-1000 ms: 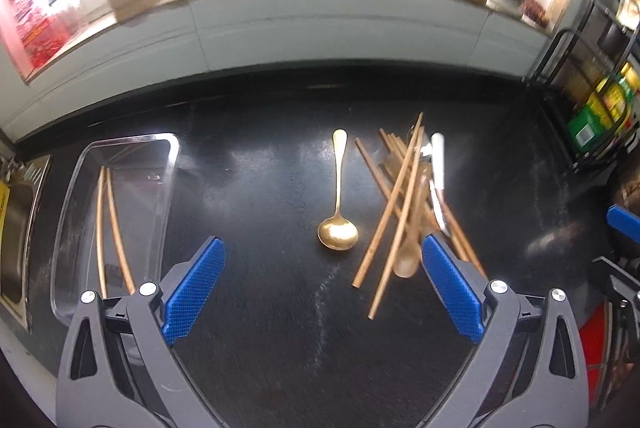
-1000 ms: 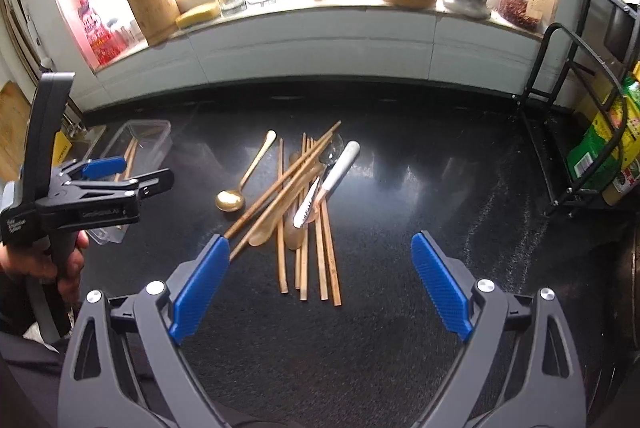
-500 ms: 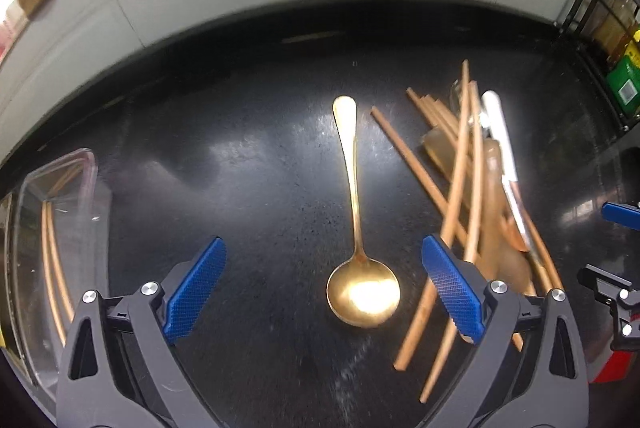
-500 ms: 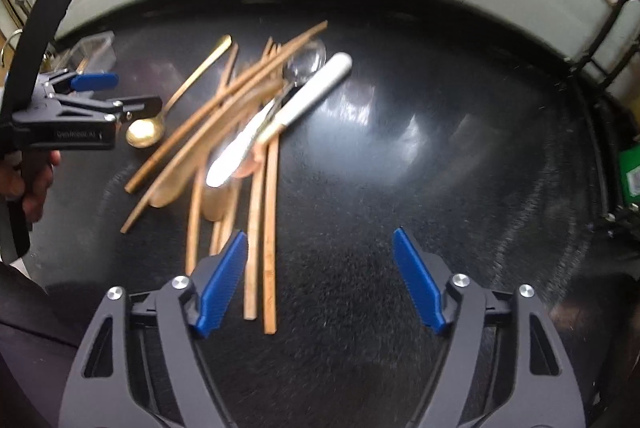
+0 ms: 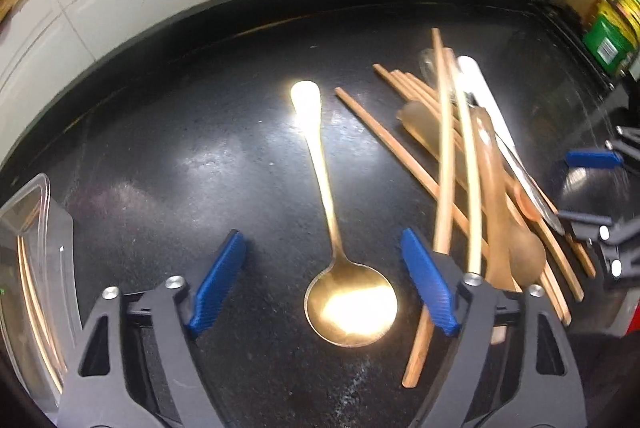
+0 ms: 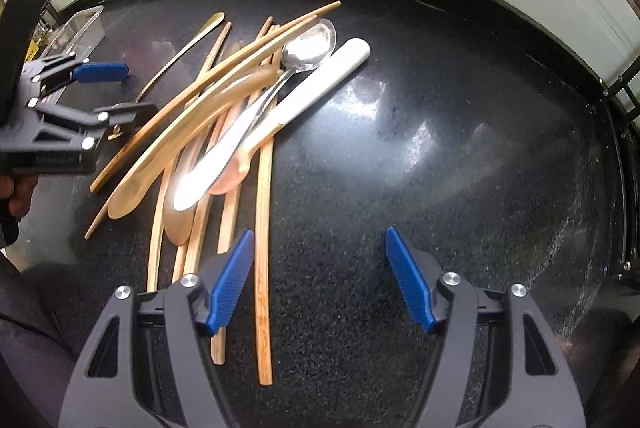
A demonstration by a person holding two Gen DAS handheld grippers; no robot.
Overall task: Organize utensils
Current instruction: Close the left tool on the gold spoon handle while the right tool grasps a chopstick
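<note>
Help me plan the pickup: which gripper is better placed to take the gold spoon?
Left. The left gripper is open with the gold spoon lying between its fingers; the right gripper hangs over bare black countertop beside the chopsticks.

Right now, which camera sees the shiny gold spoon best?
The left wrist view: the whole gold spoon lies between the open left gripper's fingers, bowl nearest. The right wrist view shows only its thin handle; the left gripper hides the bowl.

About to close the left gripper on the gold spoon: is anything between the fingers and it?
Nothing visible. The gold spoon lies alone on the black counter, its neck between the open left gripper fingers. The chopstick pile sits just outside the right finger.
</note>
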